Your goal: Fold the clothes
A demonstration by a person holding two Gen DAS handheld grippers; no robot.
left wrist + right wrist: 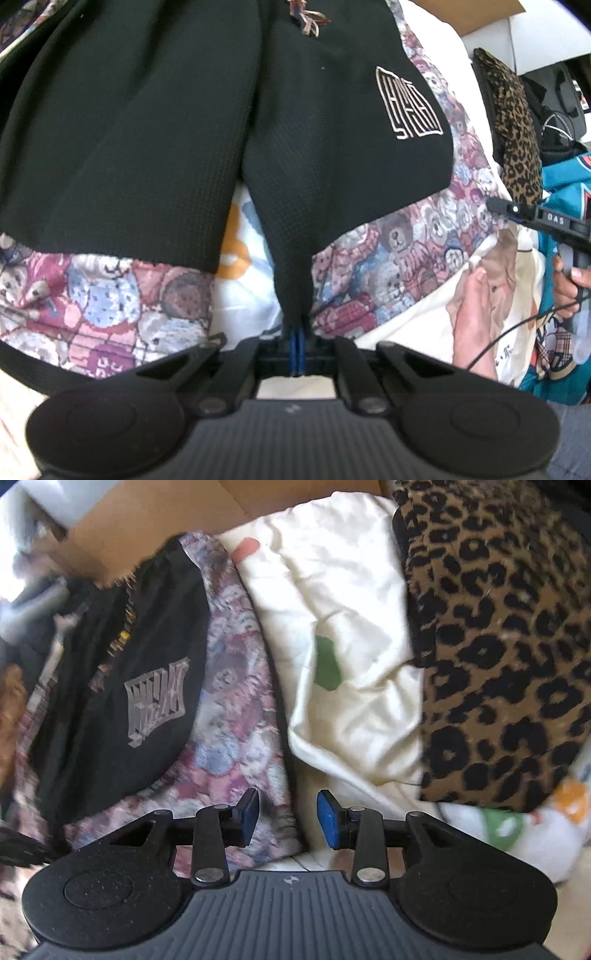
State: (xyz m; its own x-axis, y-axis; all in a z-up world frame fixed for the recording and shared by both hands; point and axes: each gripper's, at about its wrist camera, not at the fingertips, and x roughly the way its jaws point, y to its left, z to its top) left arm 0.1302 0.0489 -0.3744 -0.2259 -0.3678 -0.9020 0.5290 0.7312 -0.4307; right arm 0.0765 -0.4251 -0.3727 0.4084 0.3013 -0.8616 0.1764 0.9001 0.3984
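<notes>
Black shorts (155,122) | hem pinched in left hand-held gripper (297,345)

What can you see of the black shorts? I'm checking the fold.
The black shorts look like waffle-textured knit, with two legs, a pale outlined logo near one hem and drawstring ends at the top. They lie spread over a teddy-bear print fabric. The left gripper is shut on one leg's hem corner, pulling it to a point.

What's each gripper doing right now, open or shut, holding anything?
Left gripper: jaws shut on the hem of the black shorts.
Right gripper: jaws open, holding nothing, over the teddy-bear print fabric.
</notes>
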